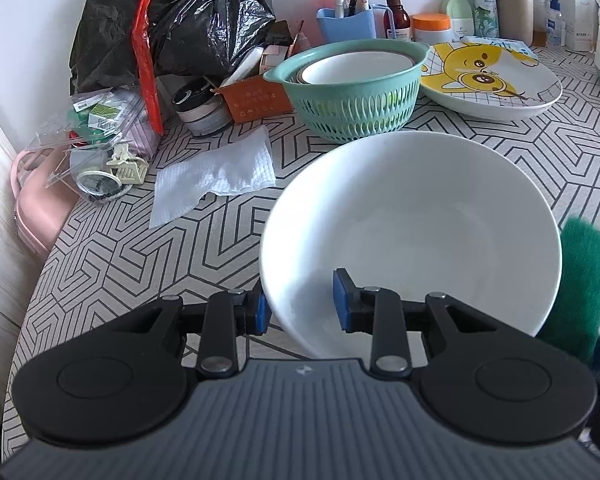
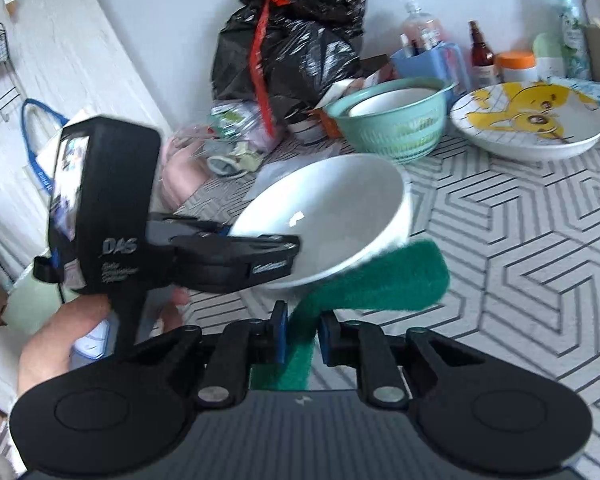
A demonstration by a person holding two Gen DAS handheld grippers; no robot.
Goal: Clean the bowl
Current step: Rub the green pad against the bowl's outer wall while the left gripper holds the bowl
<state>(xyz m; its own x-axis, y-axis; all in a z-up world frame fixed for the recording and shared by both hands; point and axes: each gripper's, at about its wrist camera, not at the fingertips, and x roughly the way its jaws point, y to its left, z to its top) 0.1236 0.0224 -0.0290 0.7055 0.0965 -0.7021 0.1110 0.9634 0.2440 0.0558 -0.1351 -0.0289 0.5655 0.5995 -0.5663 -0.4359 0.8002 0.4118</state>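
Observation:
My left gripper [image 1: 300, 306] is shut on the near rim of a white bowl [image 1: 412, 232], one blue pad outside the wall and one inside. The bowl is tilted up off the patterned tabletop, its inside facing the camera. In the right wrist view the same bowl [image 2: 332, 208] hangs from the left gripper [image 2: 256, 240], which a hand [image 2: 60, 340] holds. My right gripper [image 2: 304, 336] is shut on a green scouring pad [image 2: 380, 276]. The pad's free end lies against the bowl's outer lower rim. The pad [image 1: 580, 280] also shows at the bowl's right edge in the left wrist view.
A teal colander [image 1: 352, 96] holding a smaller bowl stands behind, with a cartoon plate [image 1: 492, 80] to its right. A paper towel [image 1: 216, 176] lies left of the bowl. A black rubbish bag [image 1: 172, 20], clutter and bottles line the back wall. The table ends at the left.

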